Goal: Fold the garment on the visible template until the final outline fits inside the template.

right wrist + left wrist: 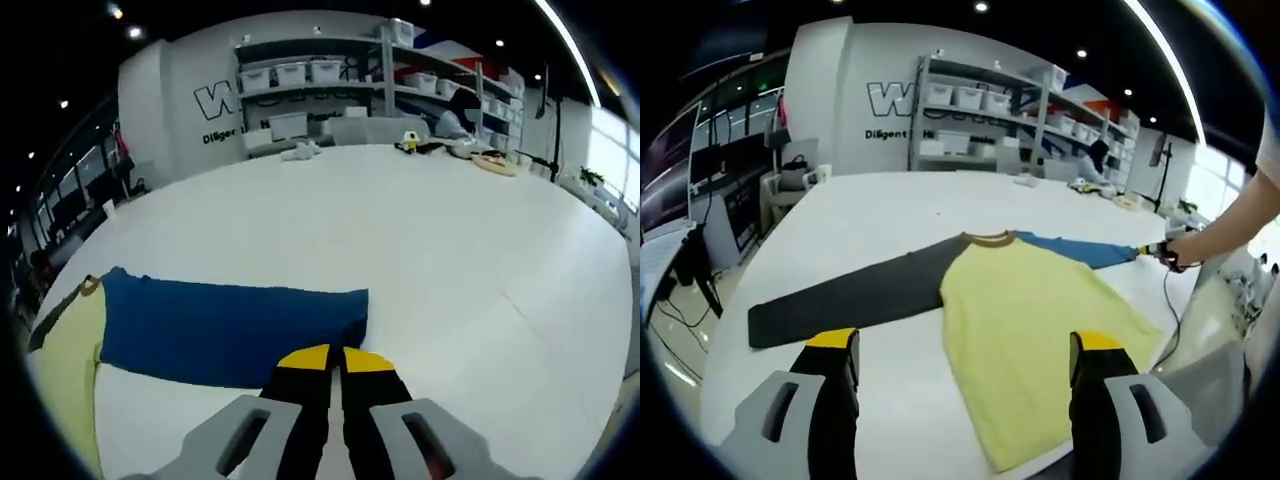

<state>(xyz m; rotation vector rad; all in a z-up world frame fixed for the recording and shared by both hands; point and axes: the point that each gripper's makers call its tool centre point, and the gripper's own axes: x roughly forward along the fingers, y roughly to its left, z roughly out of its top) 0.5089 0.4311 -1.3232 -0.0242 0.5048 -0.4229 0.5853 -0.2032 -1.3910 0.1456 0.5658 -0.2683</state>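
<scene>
At the blue sleeve's (230,335) end, right gripper (332,357) (jaws together) pinches cloth.

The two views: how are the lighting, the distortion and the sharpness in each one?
Left gripper view: even ceiling light, strong fisheye bending of the white table; the shirt is sharp, with only soft shadows. Right gripper view: the same bending, and a light glare on the table toward the window; the blue sleeve is clear, while the right gripper looks slightly soft.
</scene>
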